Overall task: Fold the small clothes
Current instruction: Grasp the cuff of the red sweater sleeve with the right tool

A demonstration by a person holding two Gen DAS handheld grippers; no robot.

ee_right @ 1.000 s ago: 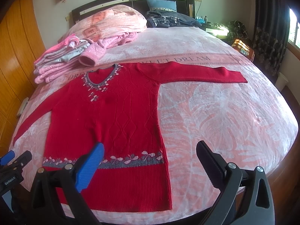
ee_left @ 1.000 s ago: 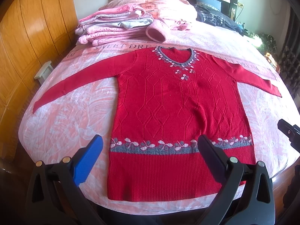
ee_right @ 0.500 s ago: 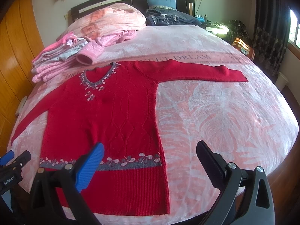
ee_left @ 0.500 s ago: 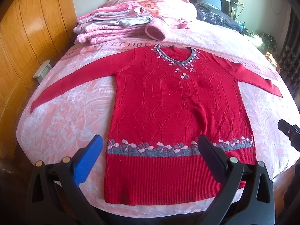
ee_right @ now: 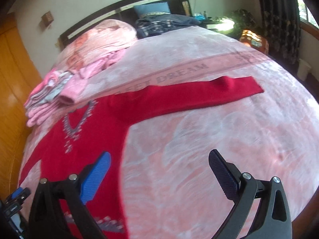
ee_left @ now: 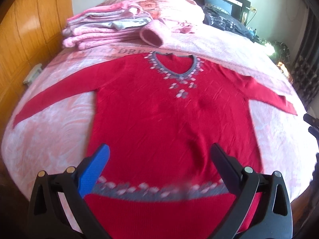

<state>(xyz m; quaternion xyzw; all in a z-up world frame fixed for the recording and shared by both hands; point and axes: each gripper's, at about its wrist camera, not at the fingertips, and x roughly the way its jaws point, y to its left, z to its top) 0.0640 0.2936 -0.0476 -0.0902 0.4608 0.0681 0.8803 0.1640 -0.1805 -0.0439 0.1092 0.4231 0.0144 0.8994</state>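
Lying flat, red sweater [ee_left: 169, 119] below blanket [ee_right: 219, 139] lettering "DREAM" [ee_right: 183, 72].

Pink bedspread [ee_right: 199, 139] band reads "…EET DREAM" — left-wrist view shows only "DRE", rest hidden/blurred.

left tongs [ee_left: 159, 155] spread wide, empty; right tongs [ee_right: 159, 163] likewise, tilted.

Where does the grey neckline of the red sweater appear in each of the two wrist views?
Left wrist view: the grey neckline sits upper centre, a little above the middle of the red sweater.
Right wrist view: the grey neckline sits left of centre, tilted.
Shared landmark: the stack of folded pink clothes lies just beyond the neckline, towards the headboard.
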